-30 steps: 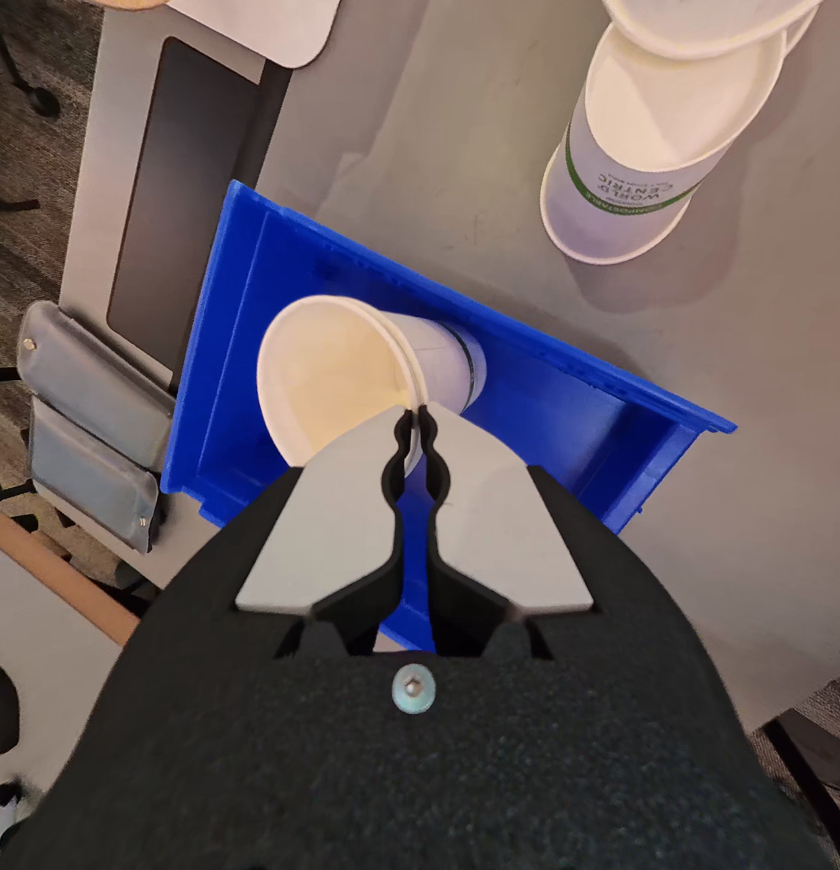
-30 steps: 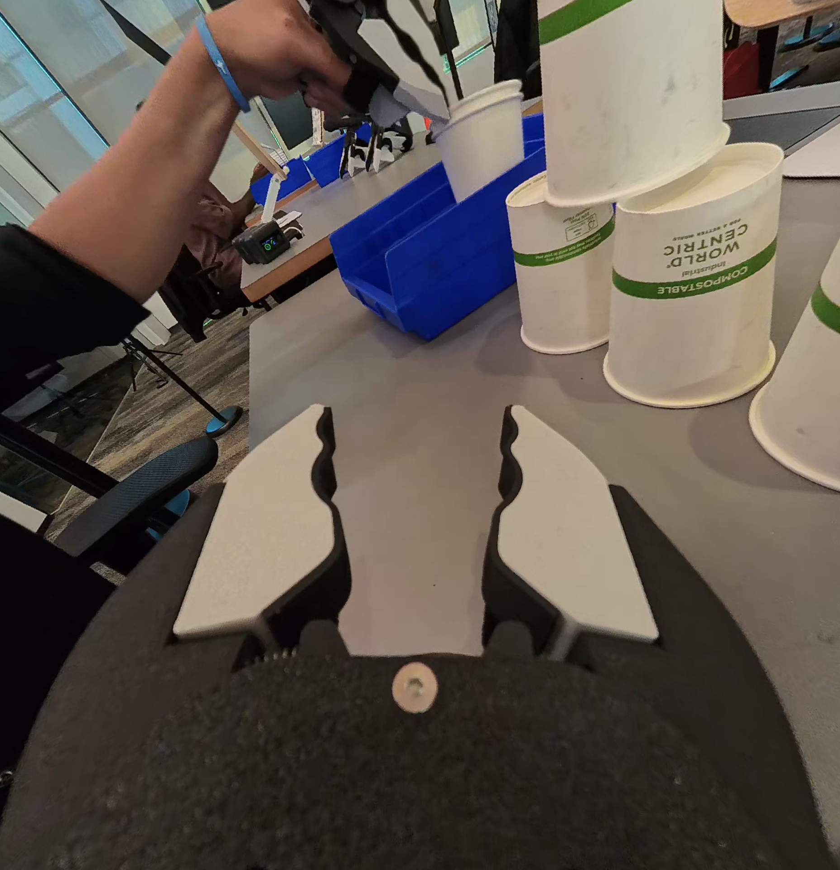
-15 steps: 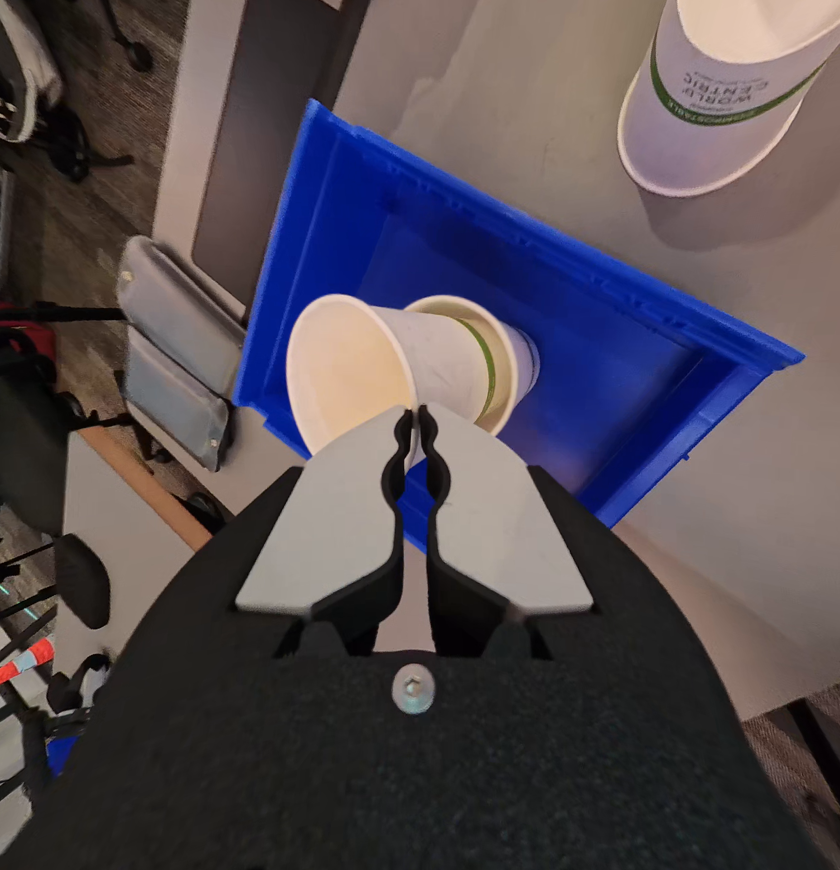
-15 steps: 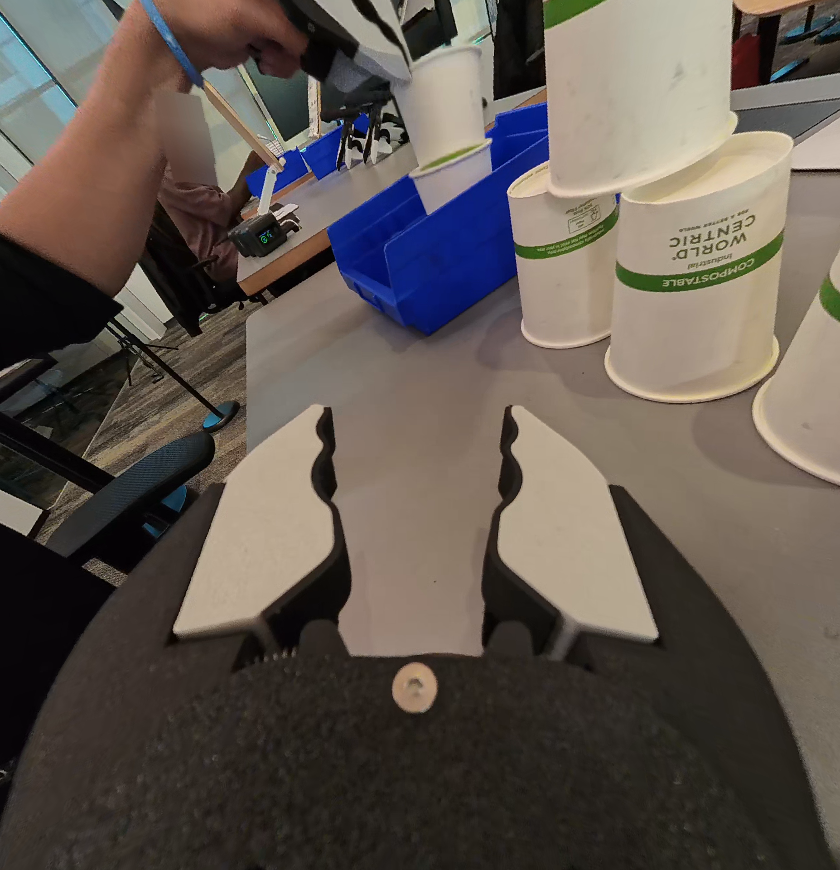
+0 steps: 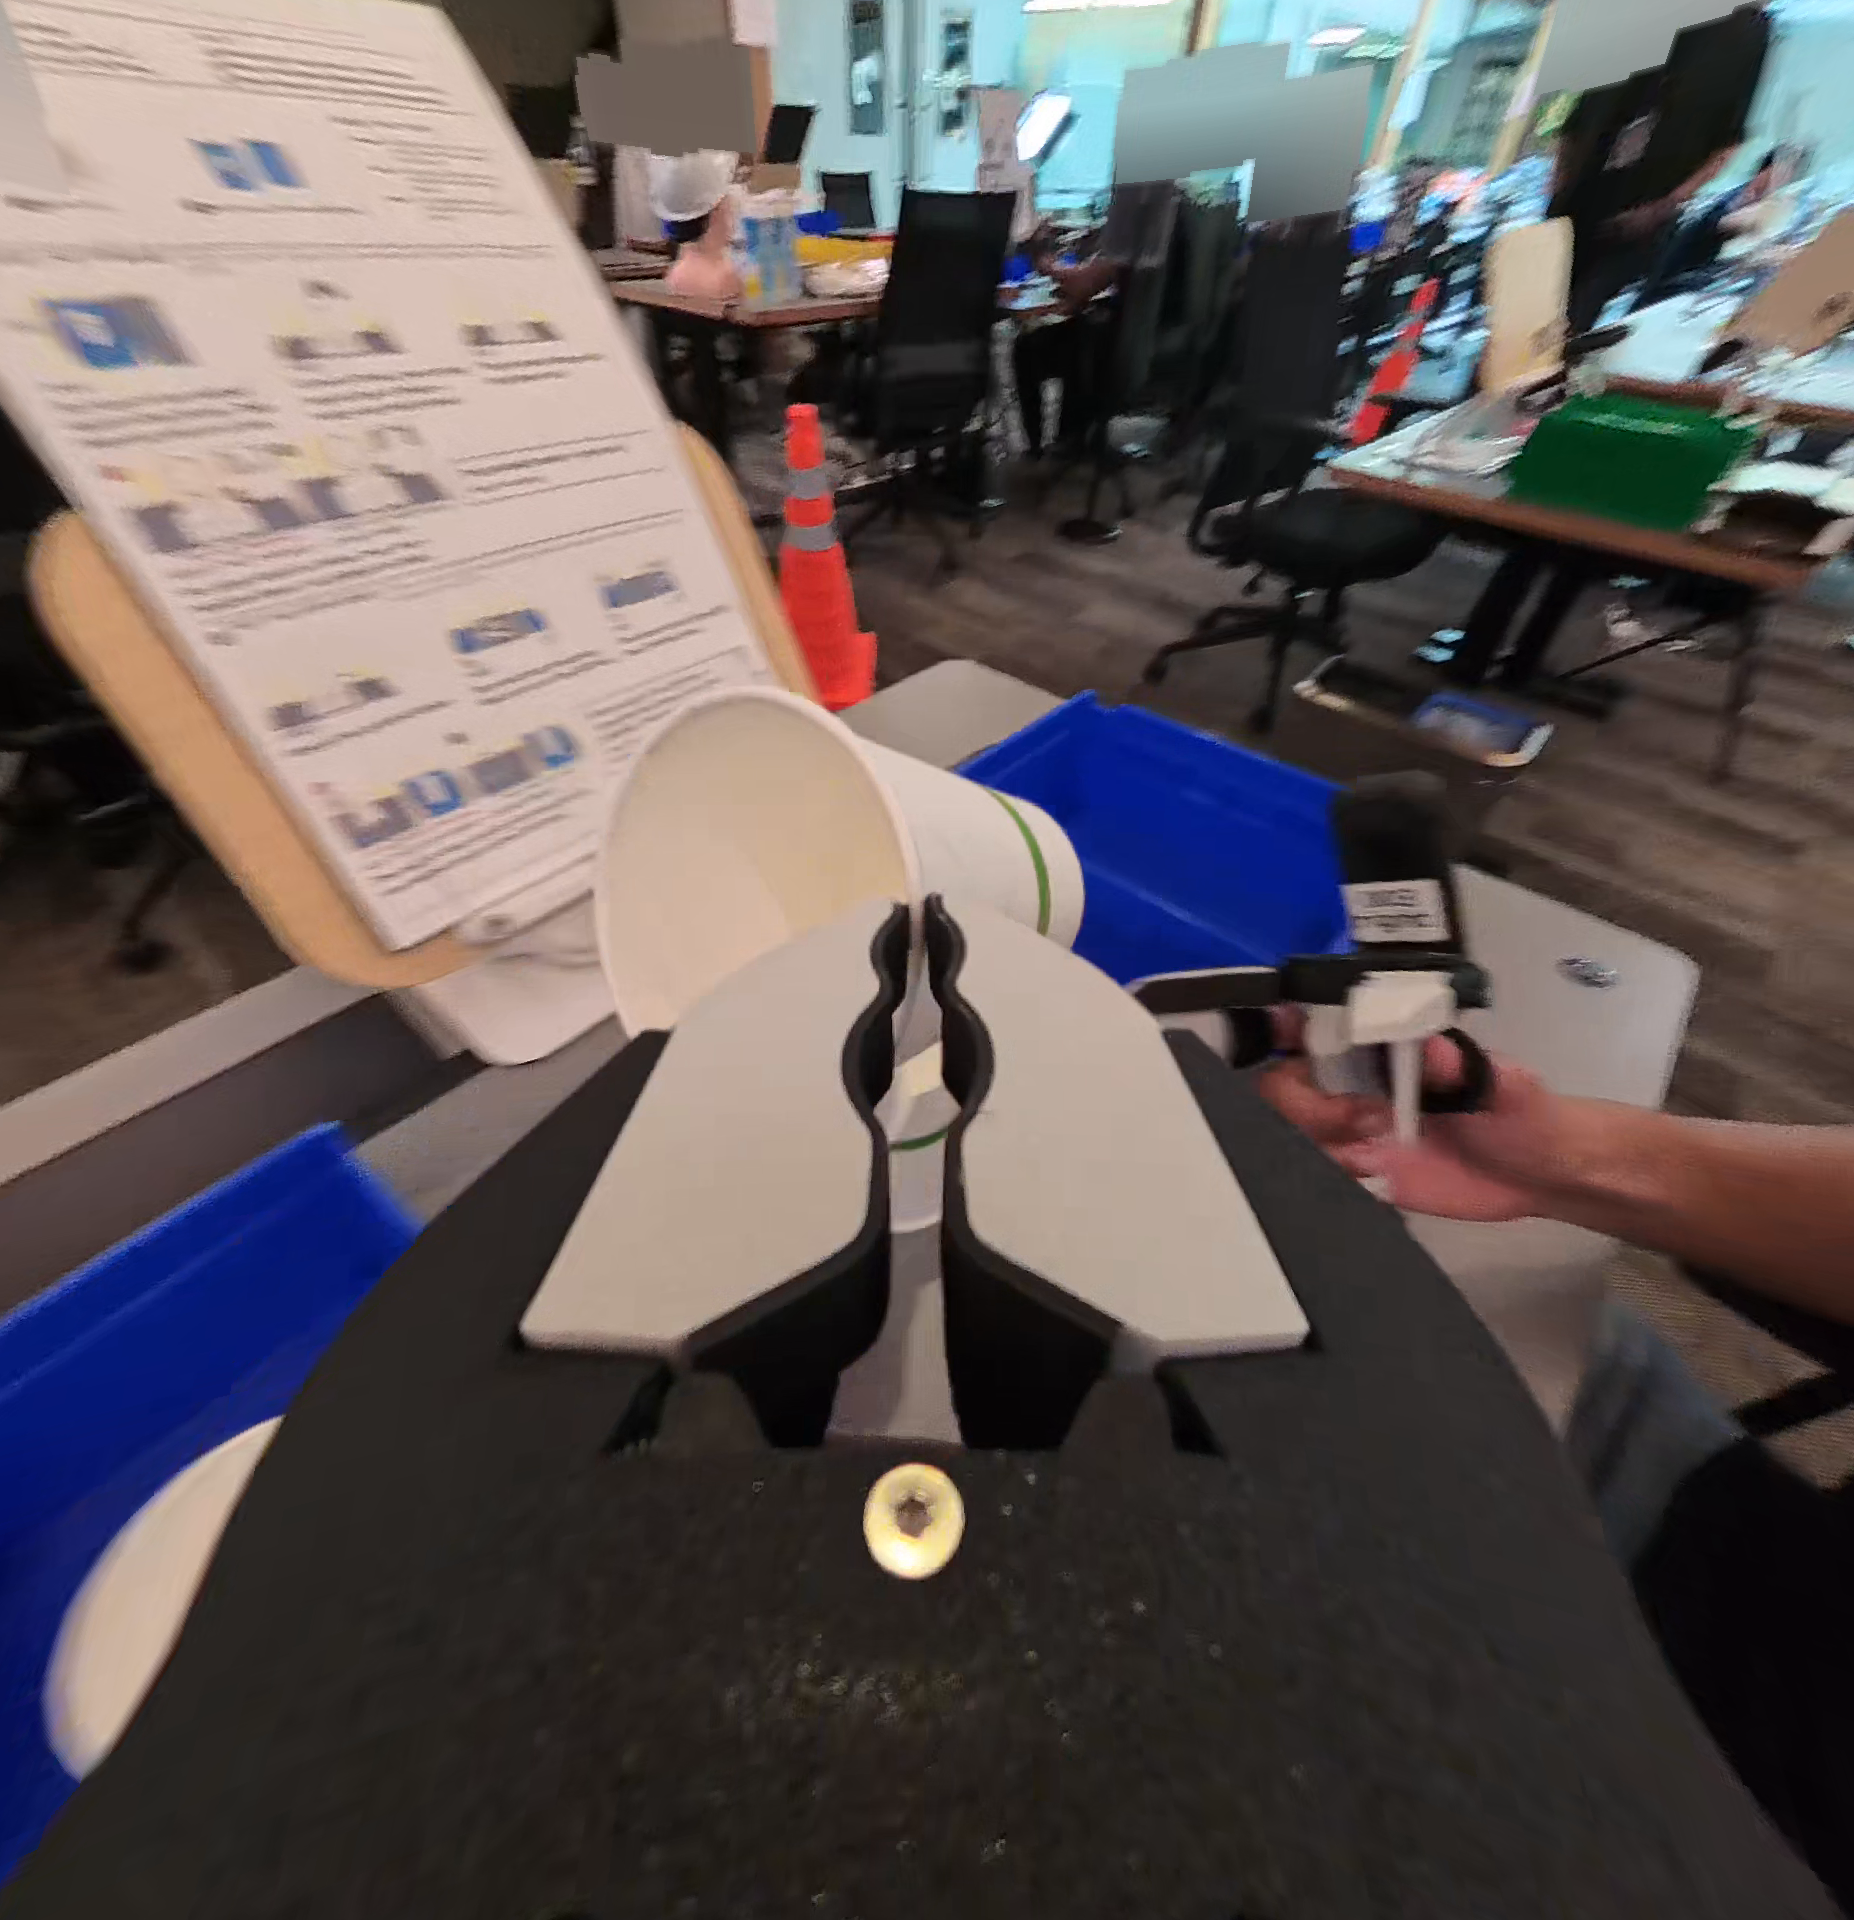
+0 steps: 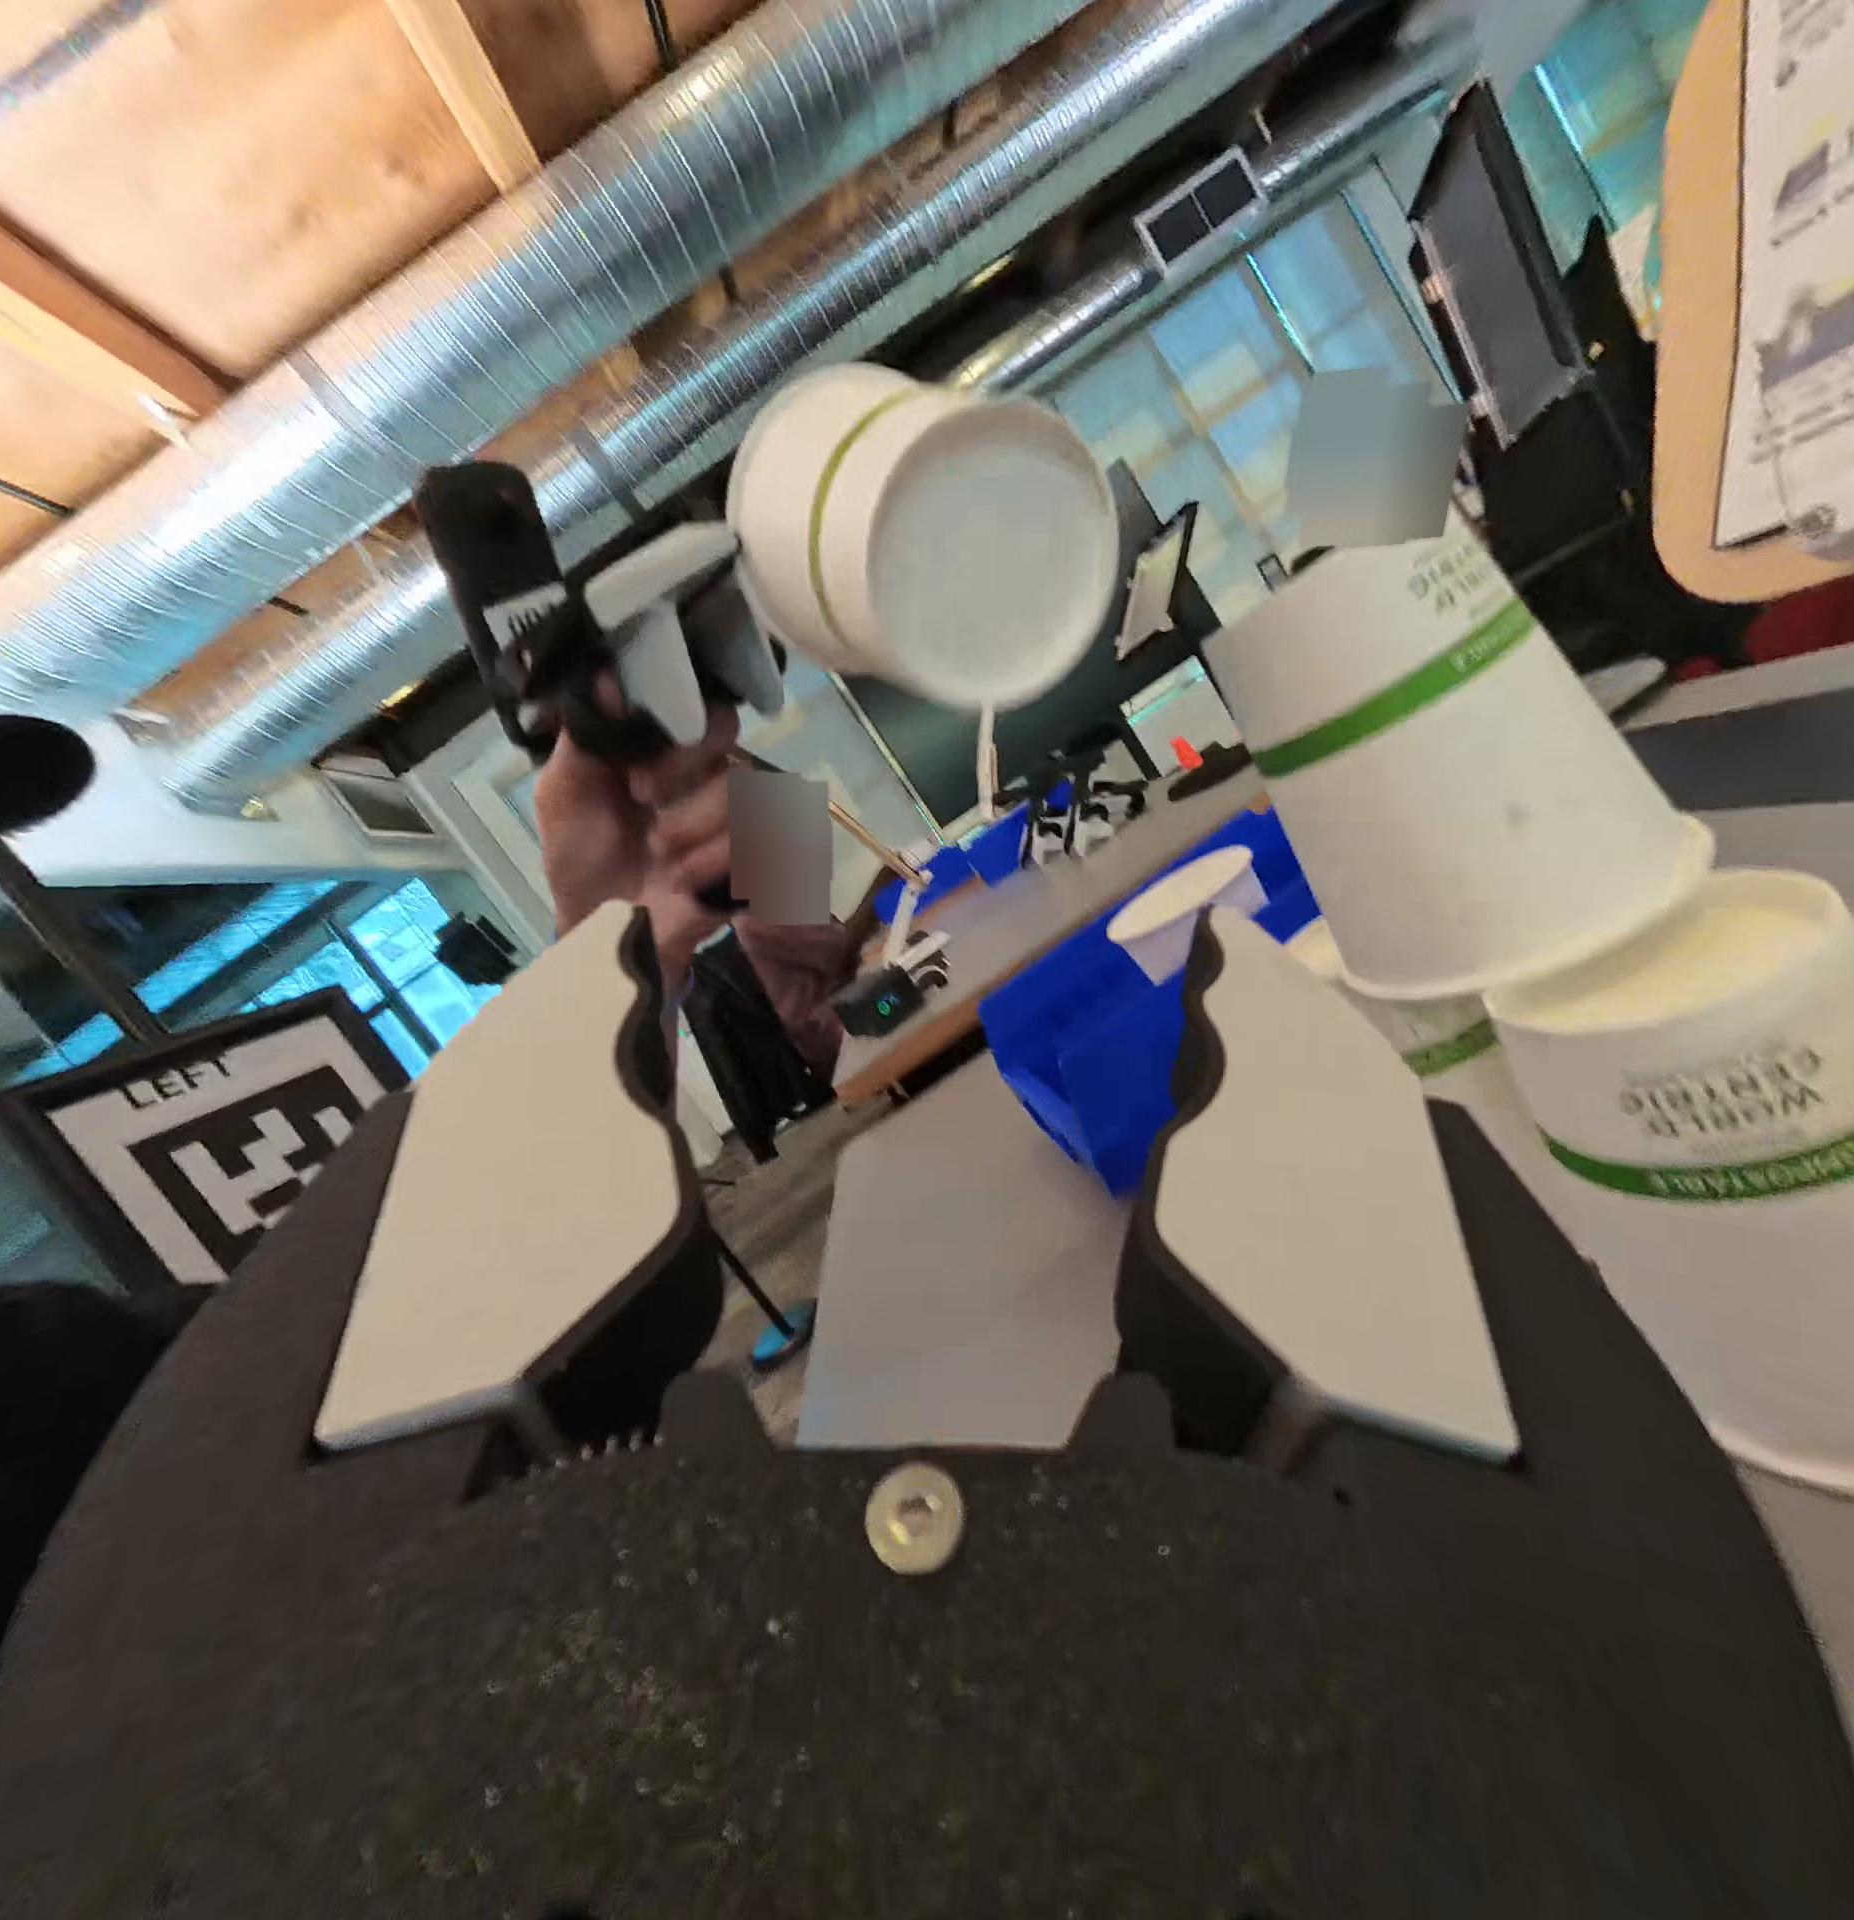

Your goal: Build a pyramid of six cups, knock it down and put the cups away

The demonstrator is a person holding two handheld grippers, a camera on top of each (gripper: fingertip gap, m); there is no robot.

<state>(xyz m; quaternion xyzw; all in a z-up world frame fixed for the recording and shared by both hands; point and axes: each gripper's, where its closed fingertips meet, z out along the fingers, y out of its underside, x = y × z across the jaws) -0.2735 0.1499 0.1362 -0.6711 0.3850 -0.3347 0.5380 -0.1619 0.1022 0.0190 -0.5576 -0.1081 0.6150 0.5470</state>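
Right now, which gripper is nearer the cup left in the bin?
Right. The right gripper points toward the cup in the bin; the left gripper is raised well above.

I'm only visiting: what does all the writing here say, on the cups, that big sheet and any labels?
I can't repeat the wording, but here is what carries writing.
Stacked paper cups: grey print above a green band, upside down.
Propped-up printed sheet: text and small pictures, too blurred to read.
Black-and-white square marker: one short word above the pattern.
Small white label: too small to read.
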